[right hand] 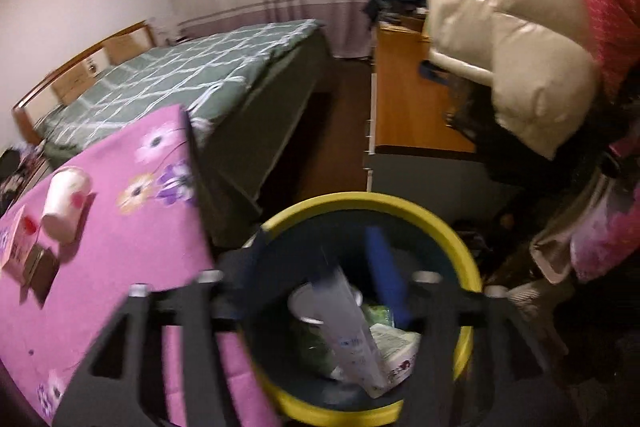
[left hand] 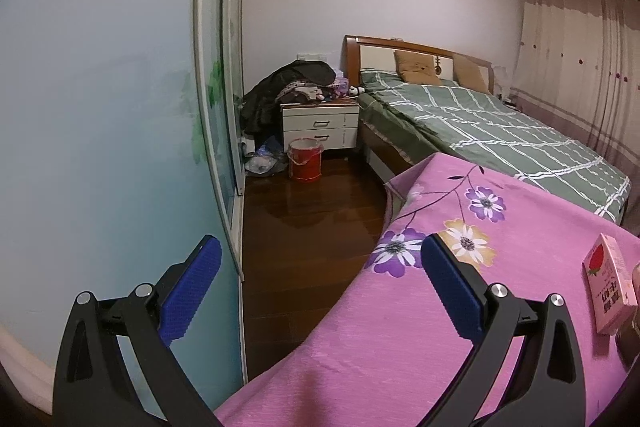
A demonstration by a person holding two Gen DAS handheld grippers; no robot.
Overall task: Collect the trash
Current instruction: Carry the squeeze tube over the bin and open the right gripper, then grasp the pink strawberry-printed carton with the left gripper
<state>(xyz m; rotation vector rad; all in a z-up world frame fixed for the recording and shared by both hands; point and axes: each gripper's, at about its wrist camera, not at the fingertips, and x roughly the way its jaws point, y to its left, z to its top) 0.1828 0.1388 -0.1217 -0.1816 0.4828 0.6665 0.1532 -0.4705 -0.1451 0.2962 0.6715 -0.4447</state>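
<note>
My left tongs (left hand: 320, 291) gape wide over the worktop (left hand: 380, 347) edge, holding nothing. My right tongs (right hand: 320, 267) hang spread over the bin (right hand: 440, 223); a white tube (right hand: 352, 327) lies between them, though through the blur I cannot tell if it is gripped. On the worktop remain one cup (right hand: 64, 203), one pink carton (left hand: 610, 283) and one brown box (right hand: 38, 263).

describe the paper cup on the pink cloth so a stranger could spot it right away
Find the pink floral tablecloth beside the green plaid bed. The white paper cup lies tipped on its side there, just above the pink carton; it is the only round, white item.
</note>
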